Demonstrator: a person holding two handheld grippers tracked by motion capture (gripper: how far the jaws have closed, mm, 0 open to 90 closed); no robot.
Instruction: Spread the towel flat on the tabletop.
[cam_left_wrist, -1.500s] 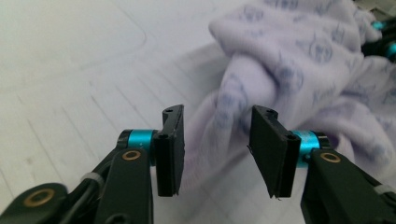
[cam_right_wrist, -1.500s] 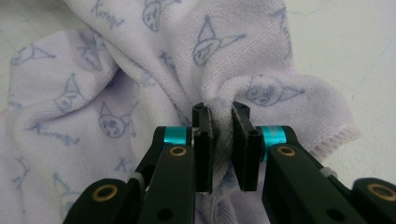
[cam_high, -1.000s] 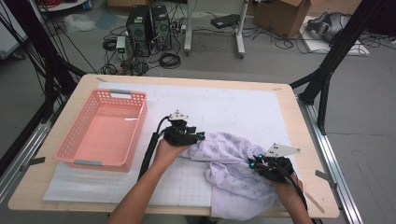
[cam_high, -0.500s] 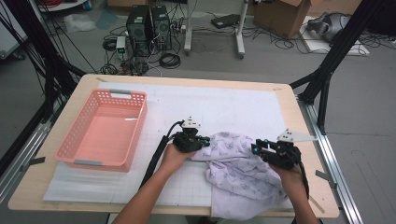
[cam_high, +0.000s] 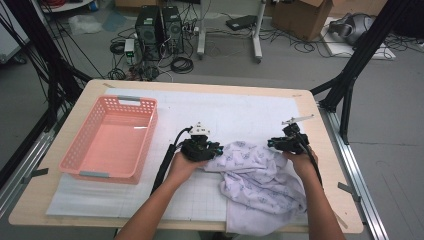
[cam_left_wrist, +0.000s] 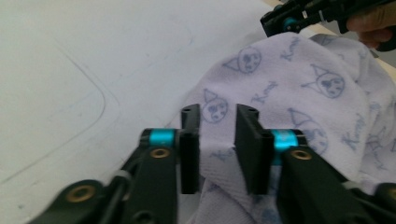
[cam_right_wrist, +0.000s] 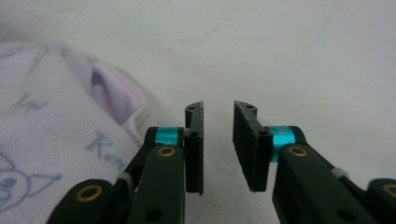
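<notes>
The printed cloth (cam_high: 260, 177) lay crumpled on the table (cam_high: 240, 107). A fold sat between the left gripper (cam_left_wrist: 217, 140), its narrowly parted jaws just reopened. The right gripper (cam_right_wrist: 218, 140), jaws narrowing and empty, sat just beside the cloth's edge.

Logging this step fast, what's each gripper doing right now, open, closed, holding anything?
Left gripper: jaws apart, just opening, a fold of the printed cloth between them, not pinched.
Right gripper: open, nothing between the jaws, beside the cloth.
</notes>
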